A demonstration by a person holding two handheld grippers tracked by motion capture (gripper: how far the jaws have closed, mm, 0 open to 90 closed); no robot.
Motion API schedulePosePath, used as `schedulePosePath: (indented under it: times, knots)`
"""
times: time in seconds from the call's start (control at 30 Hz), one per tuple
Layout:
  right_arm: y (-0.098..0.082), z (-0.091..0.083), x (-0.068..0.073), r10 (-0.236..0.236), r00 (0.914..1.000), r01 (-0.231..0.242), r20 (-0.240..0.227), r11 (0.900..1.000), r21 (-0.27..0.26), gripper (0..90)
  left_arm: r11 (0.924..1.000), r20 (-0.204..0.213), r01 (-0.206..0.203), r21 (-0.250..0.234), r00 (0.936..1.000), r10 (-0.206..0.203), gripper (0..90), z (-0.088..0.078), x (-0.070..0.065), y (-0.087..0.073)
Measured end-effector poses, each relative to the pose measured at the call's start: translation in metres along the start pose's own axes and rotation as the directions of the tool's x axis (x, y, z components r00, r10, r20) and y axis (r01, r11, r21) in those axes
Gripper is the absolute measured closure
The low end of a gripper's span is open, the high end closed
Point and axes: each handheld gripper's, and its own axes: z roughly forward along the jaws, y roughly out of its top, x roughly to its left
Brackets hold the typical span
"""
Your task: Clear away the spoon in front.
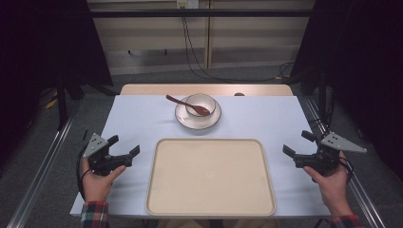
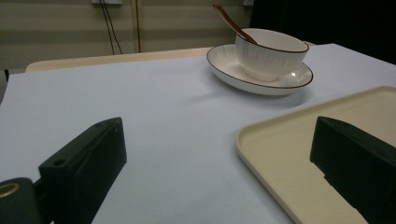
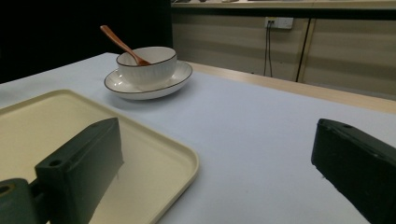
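A white bowl (image 1: 200, 104) (image 2: 270, 52) (image 3: 147, 65) stands on a white saucer (image 1: 182, 116) (image 2: 224, 66) (image 3: 180, 75) at the far middle of the table. A brown wooden spoon (image 1: 182, 102) (image 2: 229, 20) (image 3: 119, 43) rests in the bowl, handle out to the left. A large cream tray (image 1: 210, 176) (image 2: 289, 154) (image 3: 42, 126) lies bare at the near middle. My left gripper (image 1: 124, 145) (image 2: 217, 161) is held left of the tray, open, nothing between its jaws. My right gripper (image 1: 295, 143) (image 3: 217, 161) is held right of the tray, open too.
A pale blue cloth (image 1: 138, 118) covers the table; a strip of wooden tabletop (image 1: 142, 89) shows at the far edge. Metal rails (image 1: 43, 166) run along both sides. Cables (image 1: 190, 47) hang down the back wall.
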Motion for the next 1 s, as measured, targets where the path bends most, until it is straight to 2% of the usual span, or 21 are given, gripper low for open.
schedulePosePath:
  times: [0.13, 0.2, 0.33, 0.43, 0.47, 0.5, 0.6, 0.63, 0.67, 0.73, 0.87, 1.0]
  knots:
    - [0.001, -0.001, 0.0, 0.021, 0.9998, -0.021, 0.0, 1.0, -0.005, 1.4, 1.0, 0.011, 0.002, 0.007, 0.9999, -0.002, 3.8, 0.003, -0.002, 0.0]
    - [0.001, -0.001, -0.001, 0.021, 0.9998, -0.021, 0.004, 1.0, -0.003, 1.5, 0.9999, 0.028, 0.006, 0.015, 0.9996, -0.006, 3.8, 0.007, -0.004, 0.0]
    - [0.0, 0.0, 0.0, 0.008, 1.0, -0.008, 0.003, 1.0, -0.003, 1.6, 0.9997, 0.033, 0.006, 0.022, 0.9994, -0.007, 3.9, 0.012, -0.006, 0.001]
    - [0.0, 0.001, 0.0, 0.012, 0.9999, -0.012, -0.005, 1.0, 0.004, 0.0, 0.9995, 0.034, -0.009, 0.031, 0.9994, 0.007, 4.3, 0.017, -0.009, 0.003]
    - [0.0, 0.001, 0.001, 0.013, 0.9998, -0.013, -0.012, 1.0, 0.004, 0.0, 0.9996, 0.039, -0.004, 0.029, 0.9992, 0.003, 4.3, 0.019, -0.01, 0.004]
    - [0.0, 0.0, 0.0, -0.006, 0.9999, 0.006, -0.01, 1.0, 0.005, 0.0, 0.9996, 0.039, -0.002, 0.029, 0.9992, 0.001, 4.4, 0.02, -0.01, 0.005]
    - [-0.001, 0.001, 0.001, -0.004, 0.9997, 0.005, -0.023, 1.0, 0.014, 0.3, 0.9993, 0.035, -0.011, 0.036, 0.9993, 0.01, 4.5, 0.026, -0.012, 0.011]
    - [-0.001, 0.001, 0.001, -0.013, 0.9998, 0.014, -0.012, 1.0, 0.014, 0.6, 0.9991, 0.037, -0.018, 0.038, 0.9992, 0.017, 4.7, 0.027, -0.012, 0.012]
    - [-0.001, 0.0, 0.001, -0.014, 0.9998, 0.015, -0.015, 1.0, 0.015, 0.6, 0.9987, 0.029, -0.028, 0.042, 0.9992, 0.027, 4.8, 0.029, -0.013, 0.015]
    - [-0.001, 0.001, 0.001, -0.004, 0.9998, 0.005, -0.02, 1.0, 0.017, 0.5, 0.9993, 0.036, -0.016, 0.034, 0.9992, 0.015, 4.8, 0.033, -0.014, 0.018]
    - [-0.001, 0.001, 0.001, -0.013, 0.9996, 0.014, -0.025, 1.0, 0.018, 0.3, 0.9994, 0.045, -0.01, 0.033, 0.9989, 0.009, 5.2, 0.039, -0.016, 0.026]
    - [-0.002, 0.001, 0.003, -0.015, 0.9996, 0.016, -0.022, 1.0, 0.025, 0.4, 0.9989, 0.038, -0.026, 0.04, 0.999, 0.025, 5.2, 0.045, -0.021, 0.033]
